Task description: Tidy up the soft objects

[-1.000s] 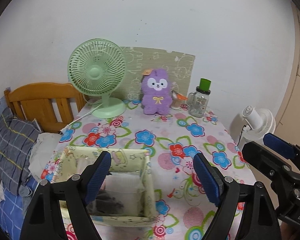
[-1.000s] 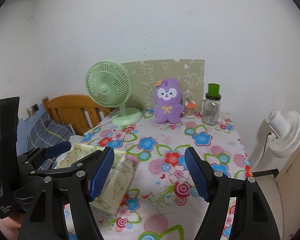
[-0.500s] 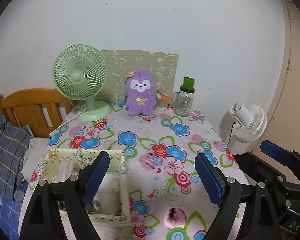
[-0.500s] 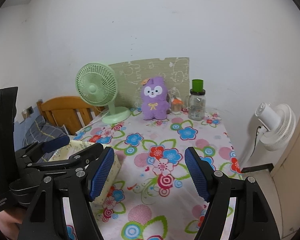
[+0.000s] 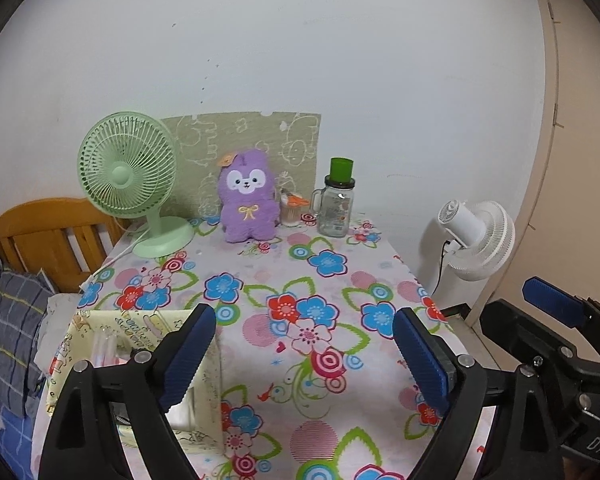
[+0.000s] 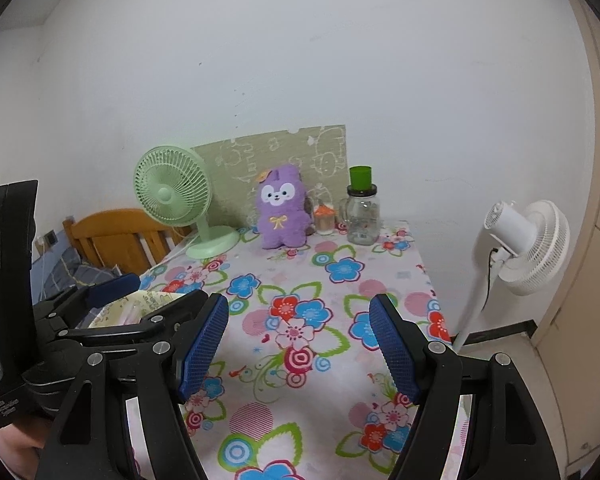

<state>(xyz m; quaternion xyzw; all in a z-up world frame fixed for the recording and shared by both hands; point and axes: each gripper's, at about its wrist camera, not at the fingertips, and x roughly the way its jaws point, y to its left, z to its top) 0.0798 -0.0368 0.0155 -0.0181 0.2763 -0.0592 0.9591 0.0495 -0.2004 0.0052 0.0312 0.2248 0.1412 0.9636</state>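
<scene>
**Both grippers empty above near table edge, plush upright at far end**

Purple plush toy stands upright at the far end of the table, long axis vertical, ears up, face and yellow bow turned toward the cameras. Its back is close to the green patterned board leaning on the wall. Left of it: green desk fan, grille facing the cameras, base on the floral cloth. Just right of the plush: small clear cup with an orange top, then a glass jar with green lid, upright.

Left gripper: jaws wide apart and opening, nothing between the blue pads, only floral cloth behind the gap. Its left finger overlaps the yellow fabric storage box, which sits at the near left corner of the table, open top up; contents are unclear, something pale and something dark inside.

Right gripper: jaws spread, nothing pinched, bare cloth between the pads. In the right wrist view the left gripper shows at the left edge, in front of the box.

Plush is well apart from both grippers and from the box. White fan on a stand off the right side of the table. Wooden headboard and plaid bedding to the left.
</scene>
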